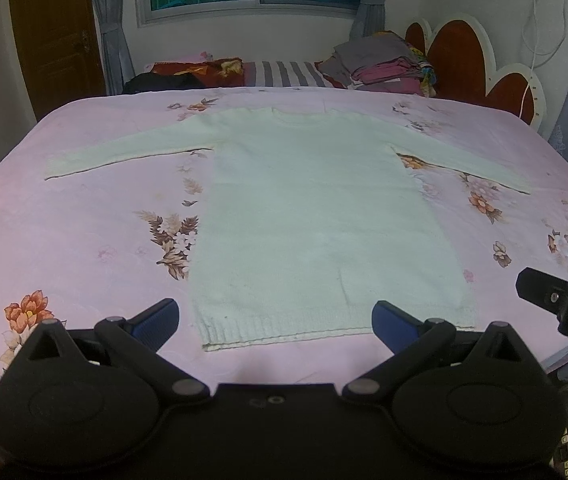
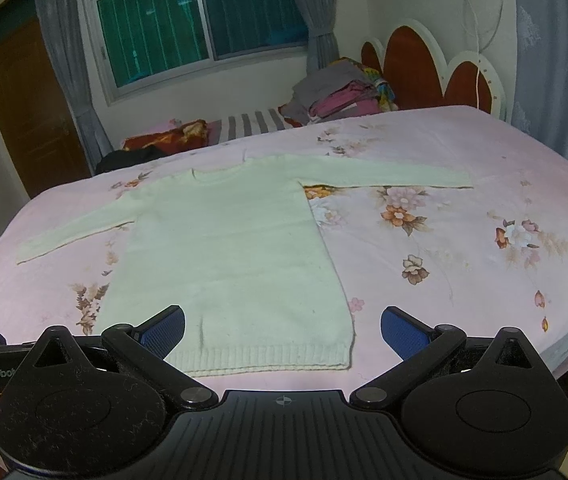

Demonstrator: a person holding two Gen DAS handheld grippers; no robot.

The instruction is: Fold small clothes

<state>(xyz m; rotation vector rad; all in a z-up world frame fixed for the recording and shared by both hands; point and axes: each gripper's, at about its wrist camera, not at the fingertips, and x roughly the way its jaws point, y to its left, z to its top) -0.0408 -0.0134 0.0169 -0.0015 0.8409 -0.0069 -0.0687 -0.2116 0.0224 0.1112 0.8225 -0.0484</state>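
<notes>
A pale knit sweater [image 1: 323, 216] lay flat on the bed [image 1: 64, 240], likely soft, light and limp. Both grippers, left [image 1: 276, 324] and right [image 2: 282, 330], hung wide open and empty near its hem [image 2: 260, 360]; cuffs or hem corners looked the best holds

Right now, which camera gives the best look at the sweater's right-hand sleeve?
The right wrist view. There the sleeve lies in full from shoulder to cuff, well inside the frame, on the pink bedsheet. The left wrist view shows the same sleeve too, but squeezed toward the curved right edge, slimmer and more distorted.
</notes>
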